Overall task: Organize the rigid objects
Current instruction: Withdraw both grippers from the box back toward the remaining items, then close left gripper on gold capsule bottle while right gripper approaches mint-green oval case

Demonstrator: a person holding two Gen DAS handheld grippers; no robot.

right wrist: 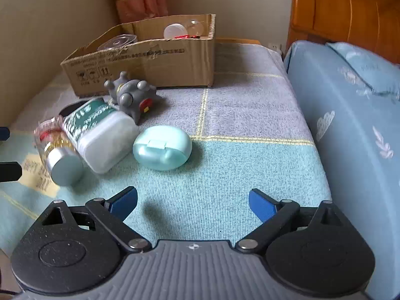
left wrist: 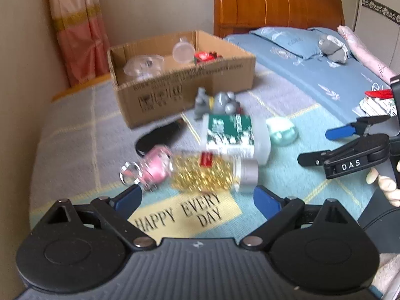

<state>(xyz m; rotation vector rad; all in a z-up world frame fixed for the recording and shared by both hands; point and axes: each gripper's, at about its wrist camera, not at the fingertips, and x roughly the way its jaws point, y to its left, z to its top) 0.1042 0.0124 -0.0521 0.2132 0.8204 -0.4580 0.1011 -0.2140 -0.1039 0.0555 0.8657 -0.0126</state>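
Note:
On a checked blanket lie a clear bottle of gold capsules (left wrist: 207, 175) (right wrist: 60, 155), a pink perfume bottle (left wrist: 152, 170), a white bottle with a green label (left wrist: 230, 135) (right wrist: 100, 135), a mint oval case (left wrist: 281, 131) (right wrist: 162, 147) and a grey toy (left wrist: 217, 103) (right wrist: 132, 97). My left gripper (left wrist: 197, 197) is open just short of the capsule bottle, with nothing between its fingers. The right gripper (right wrist: 193, 200) (left wrist: 322, 146) is open and empty, a little short of the mint case. Behind the objects stands a cardboard box (left wrist: 175, 87) (right wrist: 150, 62) holding clear containers and a red item.
A flat black object (left wrist: 157, 137) lies beside the box. A bed with a blue sheet (right wrist: 350, 125) and a wooden headboard (left wrist: 275, 2) borders the blanket on the right. A wall and a curtain (left wrist: 75, 37) close the left. Packets (left wrist: 377, 102) lie on the bed.

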